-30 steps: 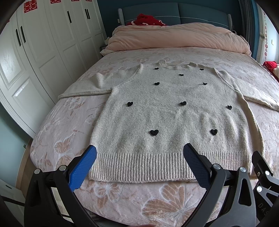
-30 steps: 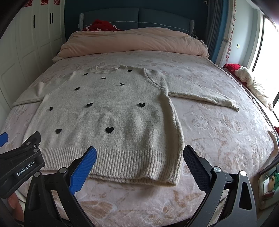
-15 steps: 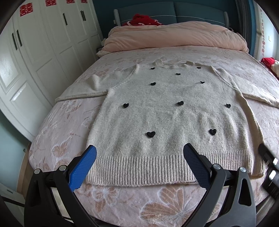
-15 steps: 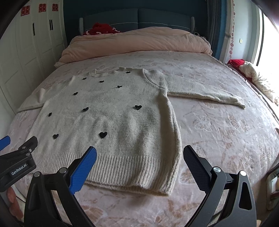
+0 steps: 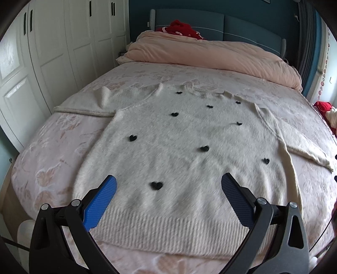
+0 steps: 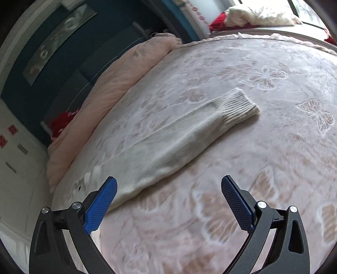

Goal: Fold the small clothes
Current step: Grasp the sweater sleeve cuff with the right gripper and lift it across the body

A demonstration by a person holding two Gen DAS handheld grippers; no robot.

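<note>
A cream knit sweater (image 5: 189, 151) with small black hearts lies flat, front up, on the bed, both sleeves spread out. My left gripper (image 5: 168, 187) hovers open over its lower body, just above the ribbed hem (image 5: 168, 234), holding nothing. In the right wrist view the sweater's right sleeve (image 6: 179, 143) stretches across the bedspread and ends in a ribbed cuff (image 6: 238, 107). My right gripper (image 6: 168, 189) is open above the sleeve's near part, tilted, with nothing between its blue fingers (image 6: 101, 202).
The bed (image 5: 52, 168) has a pink floral cover, and a folded pink duvet (image 5: 210, 54) lies at the headboard end. White wardrobes (image 5: 42, 52) stand close on the left. Red and white cloth (image 6: 252, 14) lies on a ledge beyond the bed's right side.
My left gripper moved forward over the sweater's hem. My right gripper swung right and tilted, now facing the right sleeve instead of the sweater body. Both stayed open.
</note>
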